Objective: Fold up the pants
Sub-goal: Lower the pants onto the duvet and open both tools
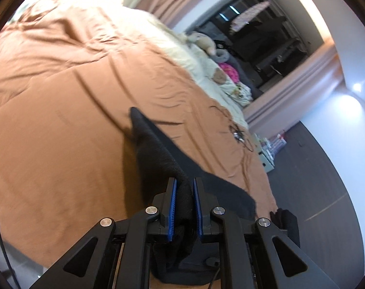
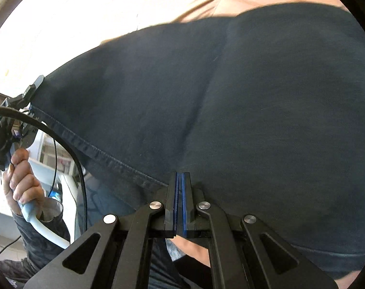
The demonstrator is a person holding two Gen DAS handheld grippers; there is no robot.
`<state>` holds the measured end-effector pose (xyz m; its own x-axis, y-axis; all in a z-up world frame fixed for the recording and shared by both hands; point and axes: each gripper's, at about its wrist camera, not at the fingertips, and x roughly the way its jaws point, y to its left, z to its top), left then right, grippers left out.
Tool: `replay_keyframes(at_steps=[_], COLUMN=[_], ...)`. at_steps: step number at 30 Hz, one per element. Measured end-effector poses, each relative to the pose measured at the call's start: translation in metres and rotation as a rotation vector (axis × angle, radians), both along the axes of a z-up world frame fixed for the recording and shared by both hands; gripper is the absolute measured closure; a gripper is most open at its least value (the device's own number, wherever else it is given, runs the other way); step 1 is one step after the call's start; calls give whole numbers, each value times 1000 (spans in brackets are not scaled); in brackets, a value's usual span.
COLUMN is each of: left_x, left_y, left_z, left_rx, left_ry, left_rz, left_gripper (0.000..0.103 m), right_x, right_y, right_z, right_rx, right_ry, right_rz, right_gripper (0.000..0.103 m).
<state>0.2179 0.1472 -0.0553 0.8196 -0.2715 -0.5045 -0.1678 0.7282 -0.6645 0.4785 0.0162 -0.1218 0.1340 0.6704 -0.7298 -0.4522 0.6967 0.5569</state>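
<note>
Dark pants (image 1: pixel 158 149) are lifted off the brown bed cover (image 1: pixel 62 96) into a ridge that runs up to my left gripper (image 1: pixel 184 180). A thick fold of the fabric is pinched between its blue pads (image 1: pixel 173 200). In the right wrist view the pants (image 2: pixel 254 96) fill most of the frame, stretched wide. My right gripper (image 2: pixel 181 173) is shut on the stitched hem (image 2: pixel 105 154) at its corner. The same hem leads left to the left gripper (image 2: pixel 25 94), held by a person's hand (image 2: pixel 21 175).
Soft toys (image 1: pixel 206 43) and a pink item (image 1: pixel 228 71) lie along the bed's far side. Another black garment (image 1: pixel 286 219) hangs at the bed's near corner. Grey floor (image 1: pixel 315 168) lies to the right. A black cable (image 2: pixel 69 149) loops beside the hand.
</note>
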Motion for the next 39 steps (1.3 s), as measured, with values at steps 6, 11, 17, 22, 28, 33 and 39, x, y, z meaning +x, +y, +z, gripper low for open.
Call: replay_keyframes(at_steps=[6, 11, 17, 22, 28, 33, 39], left_x=[23, 40, 53, 66, 60, 42, 19], left_y=[-26, -55, -100, -112, -78, -44, -3], left_z=[33, 57, 93, 90, 48, 23, -3], left_rx=[20, 43, 76, 178, 166, 153, 130], left_ry=[-53, -91, -193, -116, 36, 95, 148], left_rz=[-68, -143, -279, -262, -157, -71, 11], left_gripper=[89, 89, 103, 102, 72, 47, 38], right_x=[-11, -21, -35, -38, -31, -26, -21], right_y=[-63, -100, -151, -166, -157, -145, -134], right_z=[20, 29, 28, 24, 24, 30, 35], right_rx=[51, 102, 159, 174, 158, 136, 106], right_ry=[-88, -118, -127, -109, -90, -79, -72], right_rz=[-88, -149, -231, -242, -238, -243, -255], right_gripper=[101, 93, 59, 59, 59, 59, 59])
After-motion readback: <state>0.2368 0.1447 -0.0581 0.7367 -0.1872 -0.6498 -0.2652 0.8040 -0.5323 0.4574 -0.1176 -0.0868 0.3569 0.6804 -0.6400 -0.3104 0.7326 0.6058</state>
